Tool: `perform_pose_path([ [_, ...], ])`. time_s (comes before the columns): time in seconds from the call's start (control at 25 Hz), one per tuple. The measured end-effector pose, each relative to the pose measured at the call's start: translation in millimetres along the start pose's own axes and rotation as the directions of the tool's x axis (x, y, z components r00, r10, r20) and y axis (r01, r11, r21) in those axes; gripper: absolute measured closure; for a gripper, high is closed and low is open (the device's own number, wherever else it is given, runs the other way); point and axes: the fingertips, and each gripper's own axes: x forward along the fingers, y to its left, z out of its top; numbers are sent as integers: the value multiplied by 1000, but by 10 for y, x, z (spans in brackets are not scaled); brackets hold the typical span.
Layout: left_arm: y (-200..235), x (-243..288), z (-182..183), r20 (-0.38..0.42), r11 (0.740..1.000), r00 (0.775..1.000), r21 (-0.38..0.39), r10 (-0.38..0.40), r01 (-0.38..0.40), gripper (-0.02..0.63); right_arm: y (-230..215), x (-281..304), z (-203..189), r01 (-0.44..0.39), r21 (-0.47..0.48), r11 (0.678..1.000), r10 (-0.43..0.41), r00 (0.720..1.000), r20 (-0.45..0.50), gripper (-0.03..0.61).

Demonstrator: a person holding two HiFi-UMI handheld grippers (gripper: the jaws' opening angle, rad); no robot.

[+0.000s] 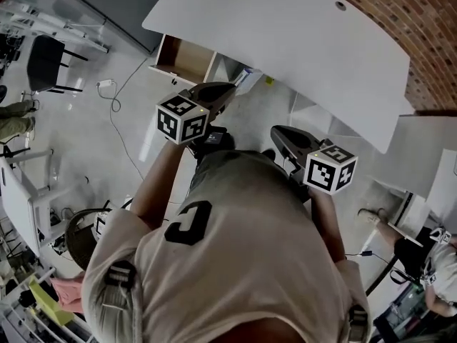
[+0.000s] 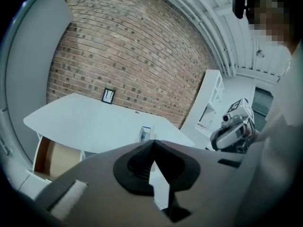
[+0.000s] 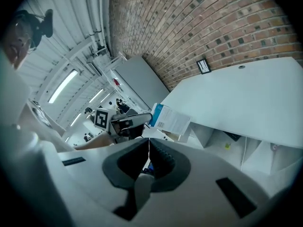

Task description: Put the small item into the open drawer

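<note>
Head view: left tongs (image 1: 232, 88) closed on the small box (image 1: 248, 79), which is held in the air at the front edge of the white counter (image 1: 285, 41), just right of the open drawer (image 1: 187, 57). The right tongs (image 1: 275, 130) are closed, near the box but apart from it. Left gripper view: jaws pinched together, box edge at their tips, drawer at lower left. Right gripper view: jaws meeting at the tips, with the blue-and-white box ahead in the left tongs, under the counter.

Bright, even light from ceiling tubes (image 3: 62, 85); gripper views bend and darken at edges.
</note>
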Motion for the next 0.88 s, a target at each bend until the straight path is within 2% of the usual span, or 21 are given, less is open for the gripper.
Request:
perform_pose_path([
  [0.2,192,-161,-89,0,1000,1000,-23,-15,15,611,125,200,-73,30,-14,999,-31,999,-42,574],
  [0.44,529,-416,-153,6,999,1000,-35,6,-6,611,288,455,-75,56,-21,998,-57,997,-52,574],
  [0.88,1005,-1060,-246,42,998,998,-44,55,-53,611,747,995,-138,38,-77,996,-47,993,-108,574],
])
